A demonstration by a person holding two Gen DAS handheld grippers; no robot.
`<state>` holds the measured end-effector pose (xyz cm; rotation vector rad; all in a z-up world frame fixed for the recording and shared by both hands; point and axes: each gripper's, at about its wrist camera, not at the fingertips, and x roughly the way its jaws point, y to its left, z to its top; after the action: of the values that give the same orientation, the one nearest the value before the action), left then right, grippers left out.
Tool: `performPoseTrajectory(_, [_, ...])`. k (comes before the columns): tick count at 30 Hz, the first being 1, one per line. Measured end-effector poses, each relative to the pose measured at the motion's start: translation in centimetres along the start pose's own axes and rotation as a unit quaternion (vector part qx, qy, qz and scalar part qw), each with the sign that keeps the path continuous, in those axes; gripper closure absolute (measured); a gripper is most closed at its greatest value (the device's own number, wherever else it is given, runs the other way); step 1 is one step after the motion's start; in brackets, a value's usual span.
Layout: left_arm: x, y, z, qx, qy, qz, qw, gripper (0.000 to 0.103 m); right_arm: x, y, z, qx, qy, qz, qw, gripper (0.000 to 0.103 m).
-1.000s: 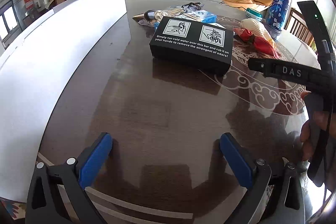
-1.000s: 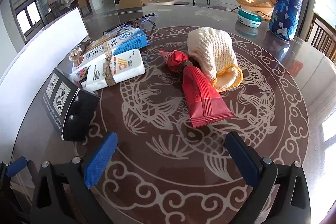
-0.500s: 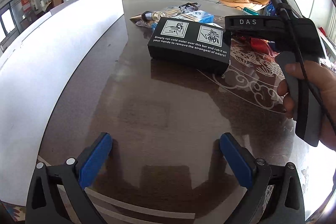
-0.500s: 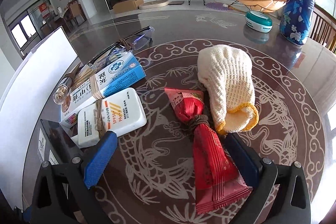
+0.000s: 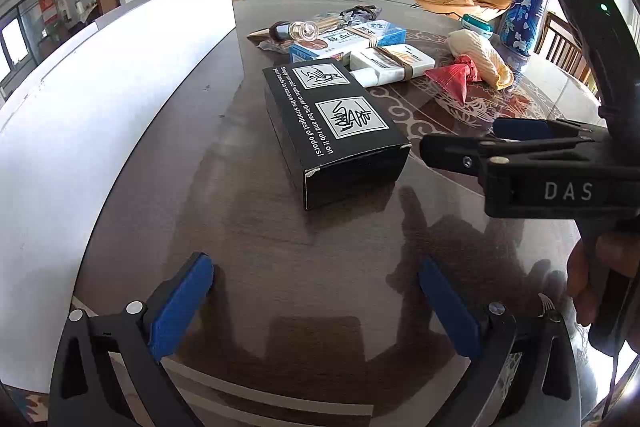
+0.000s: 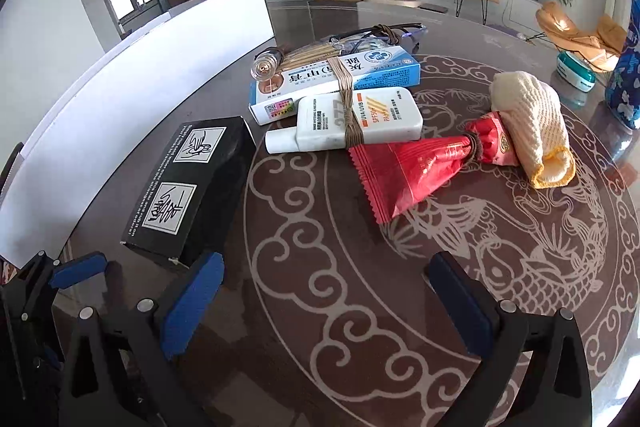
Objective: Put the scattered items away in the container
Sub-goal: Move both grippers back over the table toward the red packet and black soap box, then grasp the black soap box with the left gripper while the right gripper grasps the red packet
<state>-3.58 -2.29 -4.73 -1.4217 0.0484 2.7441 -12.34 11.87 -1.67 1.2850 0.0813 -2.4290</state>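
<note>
A black printed box [image 5: 336, 125] lies on the dark table, also in the right wrist view [image 6: 188, 187]. Behind it lie a white sunscreen bottle [image 6: 352, 121] tied with twine to a blue and white carton [image 6: 336, 77], a red wrapper [image 6: 420, 167], a cream knitted cloth [image 6: 532, 125], a small glass bottle [image 6: 266, 65] and glasses [image 6: 384, 31]. The long white container [image 5: 100, 131] stands along the left. My left gripper [image 5: 316, 303] is open and empty, short of the black box. My right gripper [image 6: 324, 303] is open and empty, near the box's front corner.
A blue patterned bottle [image 5: 524, 15] and a teal and white case [image 6: 576, 71] stand at the table's far right. The right gripper's body and the hand holding it [image 5: 560, 179] fill the right side of the left wrist view. Chairs stand beyond the right edge.
My right gripper pulled back from over the red wrapper and swung left, toward the black box. My left gripper moved forward toward the box and turned slightly. Both stayed open.
</note>
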Motion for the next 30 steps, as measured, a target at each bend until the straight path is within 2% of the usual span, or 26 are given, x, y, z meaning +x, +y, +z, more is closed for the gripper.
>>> performPoseTrajectory(4, [0.0, 0.0, -0.1, -0.005, -0.001, 0.004, 1.0000, 0.000, -1.6, -0.6, -3.0, -0.030, 0.009, -0.066, 0.997, 0.000])
performPoseTrajectory(6, [0.0, -0.1, -0.1, -0.011, 0.001, 0.008, 0.9999, 0.000, -2.5, -1.8, -4.1, -0.028, 0.000, -0.078, 0.997, 0.000])
performPoseTrajectory(10, [0.5, -0.6, 0.7, -0.015, 0.011, 0.010, 0.9998, 0.000, -3.2, -4.0, -4.6, 0.005, 0.001, -0.078, 0.997, 0.000])
performPoseTrajectory(15, [2.0, -1.6, 2.8, -0.009, 0.020, 0.005, 0.9997, 0.000, -3.1, -4.1, -4.5, 0.008, 0.000, -0.088, 0.996, 0.000])
performPoseTrajectory(21, [3.6, -2.2, 5.1, -0.020, 0.014, 0.013, 0.9996, 0.000, -3.3, -3.7, -4.8, 0.011, -0.002, -0.091, 0.996, 0.000])
performPoseTrajectory(28, [5.0, -0.4, 7.2, -0.037, 0.022, 0.025, 0.9988, 0.000, -3.4, -4.1, -4.8, 0.026, -0.003, -0.102, 0.994, 0.000])
performPoseTrajectory(30, [4.8, 0.6, 7.4, -0.041, 0.012, 0.027, 0.9987, 0.011, -3.5, -4.2, -4.9, 0.032, -0.004, -0.105, 0.994, 0.000])
